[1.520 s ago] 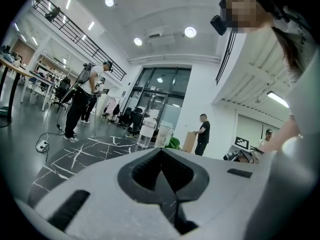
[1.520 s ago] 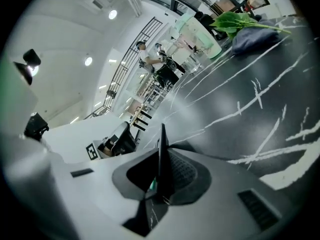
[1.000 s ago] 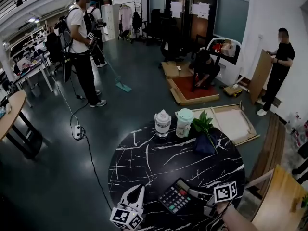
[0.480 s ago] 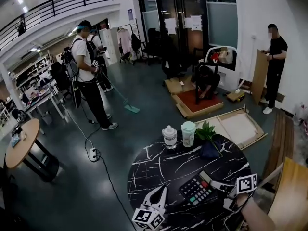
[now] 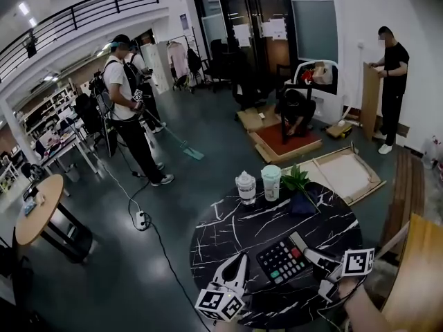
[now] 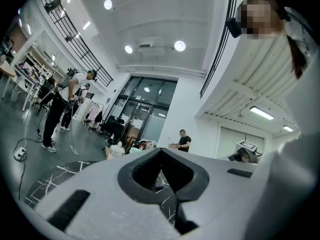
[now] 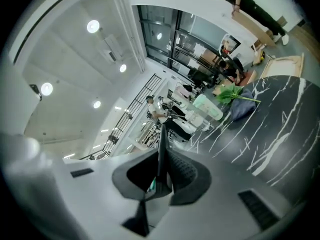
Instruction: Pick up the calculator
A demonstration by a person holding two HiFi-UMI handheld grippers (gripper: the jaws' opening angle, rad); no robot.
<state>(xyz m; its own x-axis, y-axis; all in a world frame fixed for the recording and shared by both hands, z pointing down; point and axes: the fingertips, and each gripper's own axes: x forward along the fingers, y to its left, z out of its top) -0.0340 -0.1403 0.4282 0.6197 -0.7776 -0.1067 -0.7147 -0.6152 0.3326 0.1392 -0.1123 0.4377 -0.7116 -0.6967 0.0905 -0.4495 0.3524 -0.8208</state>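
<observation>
Though seen only edge-on in the right gripper view, reads plainly as the calculator (image 7: 161,139): a thin dark slab pinched between the jaws of the right gripper (image 7: 161,171). From the head view, held keys-up by its right end, apparently just clear of the surface (image 5: 228,230), which is round, black and white-veined. Left of it, well apart: left gripper (image 5: 239,260), jaws pressed together on nothing. Farther back near the rim: pale lidded cup (image 5: 246,187) just beside mint-green cup (image 5: 271,182), then green leaves (image 5: 296,180) above a dark blue pouch (image 5: 304,203).
</observation>
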